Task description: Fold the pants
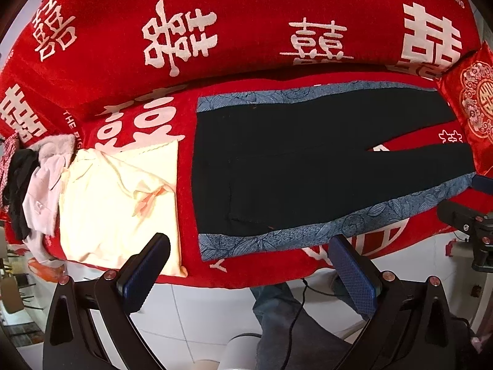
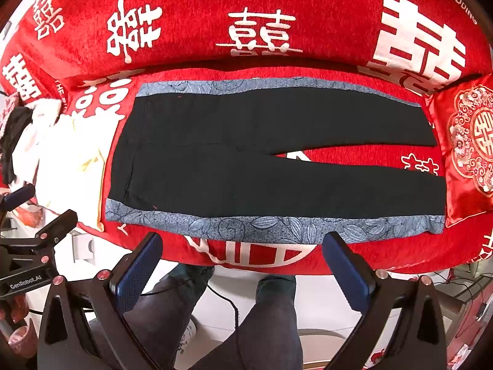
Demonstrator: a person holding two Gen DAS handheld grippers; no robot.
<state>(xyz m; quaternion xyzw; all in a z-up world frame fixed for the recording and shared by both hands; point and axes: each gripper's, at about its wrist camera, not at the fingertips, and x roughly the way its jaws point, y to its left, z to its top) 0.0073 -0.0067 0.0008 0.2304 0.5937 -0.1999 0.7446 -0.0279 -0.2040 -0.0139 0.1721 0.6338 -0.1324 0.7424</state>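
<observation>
Black pants (image 1: 292, 166) (image 2: 246, 166) with blue leaf-patterned side stripes lie flat on a red sofa seat, waistband to the left and both legs spread toward the right. My left gripper (image 1: 249, 249) hangs open in front of the sofa's near edge, below the waist end, with nothing between its fingers. My right gripper (image 2: 242, 246) is open too, just short of the pants' near stripe at mid-length. In the left wrist view the right gripper (image 1: 474, 225) shows at the right edge; in the right wrist view the left gripper (image 2: 27, 237) shows at the left edge.
A cream garment (image 1: 123, 197) and a heap of pink and dark clothes (image 1: 37, 191) lie left of the pants. A red embroidered cushion (image 2: 468, 148) sits by the leg ends. The sofa backrest (image 2: 246, 21) rises behind. A person's legs (image 2: 240, 323) stand on the white tile floor below.
</observation>
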